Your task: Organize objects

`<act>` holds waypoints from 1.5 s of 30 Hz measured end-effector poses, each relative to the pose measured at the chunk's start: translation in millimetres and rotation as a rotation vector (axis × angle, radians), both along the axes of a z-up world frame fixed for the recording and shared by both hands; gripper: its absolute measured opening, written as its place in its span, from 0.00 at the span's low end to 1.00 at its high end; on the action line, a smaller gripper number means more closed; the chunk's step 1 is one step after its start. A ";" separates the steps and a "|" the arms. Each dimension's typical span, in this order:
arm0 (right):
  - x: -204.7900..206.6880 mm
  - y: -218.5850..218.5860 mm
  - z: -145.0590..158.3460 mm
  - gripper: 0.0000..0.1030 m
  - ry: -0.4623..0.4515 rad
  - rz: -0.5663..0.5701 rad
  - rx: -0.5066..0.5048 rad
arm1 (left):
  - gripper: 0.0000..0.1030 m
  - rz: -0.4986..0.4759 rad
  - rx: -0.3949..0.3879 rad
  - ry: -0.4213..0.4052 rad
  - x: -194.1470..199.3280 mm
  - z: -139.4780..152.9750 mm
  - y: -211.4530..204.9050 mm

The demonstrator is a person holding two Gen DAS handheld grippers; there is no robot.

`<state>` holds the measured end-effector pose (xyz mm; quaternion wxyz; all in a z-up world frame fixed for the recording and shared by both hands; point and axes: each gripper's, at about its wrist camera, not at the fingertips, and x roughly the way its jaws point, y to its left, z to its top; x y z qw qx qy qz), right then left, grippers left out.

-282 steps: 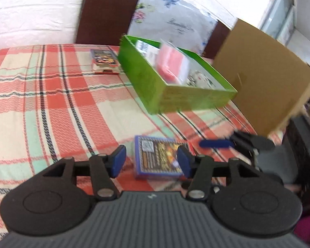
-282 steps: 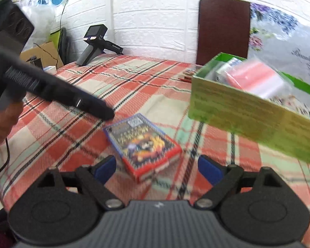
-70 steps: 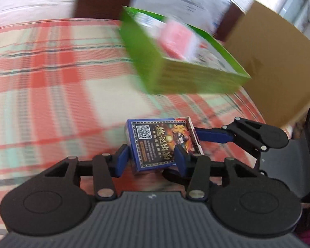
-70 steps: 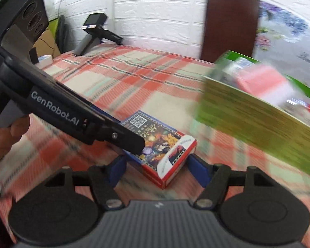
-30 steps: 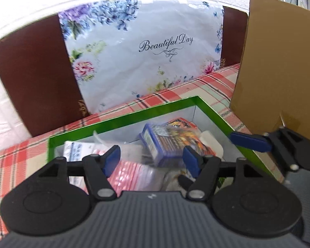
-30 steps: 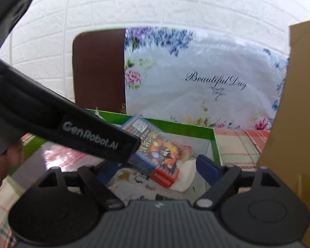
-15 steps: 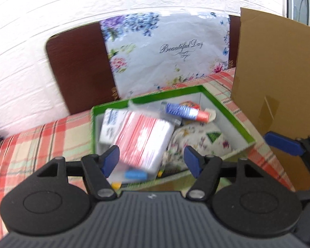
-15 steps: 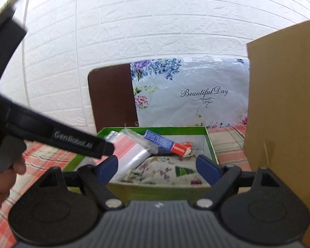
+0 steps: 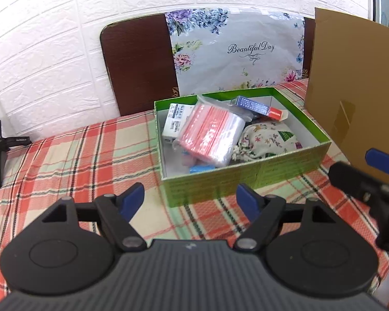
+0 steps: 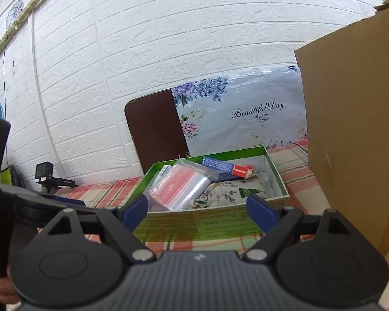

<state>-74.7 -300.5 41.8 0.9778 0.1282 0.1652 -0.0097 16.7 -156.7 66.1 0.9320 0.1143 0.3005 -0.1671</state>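
Beyond left hand-held gripper [image 9: 190, 199] | card box [image 9: 259, 108] inside green box [image 9: 246, 178]

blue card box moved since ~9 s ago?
Yes. The blue card box went from the plaid tablecloth in front of the green box to inside it, at the back wall.

The green box [image 9: 249, 178] sits open on the checked cloth ahead of me, lid off, white inside. A blue and red card box [image 9: 259, 108] lies tilted at its far side, red end toward the right wall, leaning over the other contents. A clear bag of pink sheets [image 9: 210, 136] lies slanted across the middle. A white labelled packet [image 9: 175, 124] stands against the left wall, partly under the bag. A flowered cloth pouch [image 9: 268, 141] lies at the right, touching the bag. A small blue item [image 9: 202, 169] lies by the near wall.
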 end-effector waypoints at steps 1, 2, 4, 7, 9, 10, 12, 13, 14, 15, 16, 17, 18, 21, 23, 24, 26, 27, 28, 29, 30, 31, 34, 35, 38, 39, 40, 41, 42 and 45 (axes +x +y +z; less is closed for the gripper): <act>-2.2 1.7 0.6 0.86 -0.004 0.000 0.007 | 0.79 0.000 0.001 0.000 -2.2 -0.2 1.7; -4.2 3.5 1.2 0.86 -0.006 0.002 0.014 | 0.80 0.001 0.001 -0.002 -4.7 -0.5 3.8; -8.1 7.2 2.8 0.87 -0.010 0.009 0.031 | 0.84 0.004 0.003 -0.010 -9.8 -0.1 8.4; -15.0 14.1 7.1 0.90 -0.018 0.022 0.049 | 0.92 0.009 0.004 -0.032 -18.0 1.0 15.8; -18.0 18.1 9.3 0.94 -0.019 0.029 0.055 | 0.94 0.022 0.008 -0.048 -22.8 1.8 19.8; -19.7 20.3 10.1 0.97 -0.020 0.033 0.058 | 0.94 0.030 0.009 -0.051 -24.5 2.2 21.8; -23.4 23.9 11.6 0.99 -0.021 0.036 0.063 | 0.96 0.041 0.006 -0.052 -26.6 3.0 26.0; -24.7 25.3 12.3 1.00 -0.020 0.038 0.065 | 0.99 0.048 0.005 -0.052 -27.6 3.2 27.9; -26.0 26.5 13.0 1.00 -0.019 0.040 0.069 | 1.00 0.056 0.006 -0.053 -28.3 3.2 29.7; -27.0 27.2 13.3 1.00 -0.017 0.043 0.073 | 1.00 0.064 0.007 -0.058 -29.4 3.0 31.3; -27.8 27.4 13.5 1.00 -0.017 0.044 0.079 | 1.00 0.069 0.013 -0.062 -30.4 2.9 31.9; -28.3 27.3 13.7 1.00 -0.017 0.044 0.085 | 1.00 0.073 0.019 -0.065 -31.2 2.5 32.7; -28.4 26.8 13.7 1.00 -0.016 0.043 0.092 | 1.00 0.075 0.023 -0.066 -31.8 2.1 33.5; -29.4 26.0 13.6 1.00 -0.013 0.043 0.113 | 1.00 0.080 0.022 -0.065 -33.8 1.5 35.9; -29.7 26.9 13.9 1.00 -0.015 0.043 0.113 | 1.00 0.080 0.018 -0.068 -34.8 2.3 37.6; -29.8 27.8 14.0 1.00 -0.015 0.042 0.108 | 1.00 0.079 0.018 -0.072 -35.6 3.1 38.0; -29.6 29.5 14.2 1.00 -0.012 0.037 0.097 | 1.00 0.078 0.014 -0.082 -37.5 4.4 38.5; -29.7 30.4 14.2 1.00 -0.010 0.032 0.091 | 1.00 0.076 0.012 -0.084 -37.8 5.1 39.1; -29.8 31.2 13.9 1.00 -0.010 0.028 0.087 | 1.00 0.075 0.009 -0.085 -38.8 5.5 39.1; -30.1 32.0 13.7 1.00 -0.010 0.025 0.084 | 1.00 0.073 0.006 -0.085 -39.4 5.8 39.4; -30.1 32.5 13.8 1.00 -0.009 0.024 0.083 | 1.00 0.070 0.003 -0.085 -39.7 6.0 39.5; -30.1 32.7 13.8 1.00 -0.009 0.025 0.082 | 1.00 0.070 0.002 -0.083 -40.1 6.1 39.4; -30.3 34.1 14.0 1.00 -0.009 0.024 0.076 | 1.00 0.075 0.013 -0.089 -41.2 6.1 38.2; -30.4 34.2 14.1 1.00 -0.010 0.025 0.076 | 1.00 0.076 0.015 -0.091 -41.4 6.1 38.5; -30.8 35.0 14.3 1.00 -0.014 0.022 0.078 | 1.00 0.075 0.007 -0.085 -41.3 6.3 39.2; -30.8 35.2 14.1 1.00 -0.013 0.022 0.078 | 1.00 0.075 0.006 -0.082 -41.2 6.2 39.3; -30.6 35.2 13.9 1.00 -0.013 0.022 0.079 | 1.00 0.075 0.007 -0.079 -41.1 6.0 39.2; -30.4 35.3 13.6 1.00 -0.012 0.022 0.080 | 1.00 0.076 0.009 -0.077 -40.9 5.6 38.8; -30.1 35.2 13.3 1.00 -0.011 0.024 0.081 | 1.00 0.079 0.011 -0.075 -40.6 5.1 38.7; -29.2 36.1 11.6 1.00 -0.004 0.028 0.083 | 1.00 0.087 0.015 -0.070 -40.4 4.2 38.3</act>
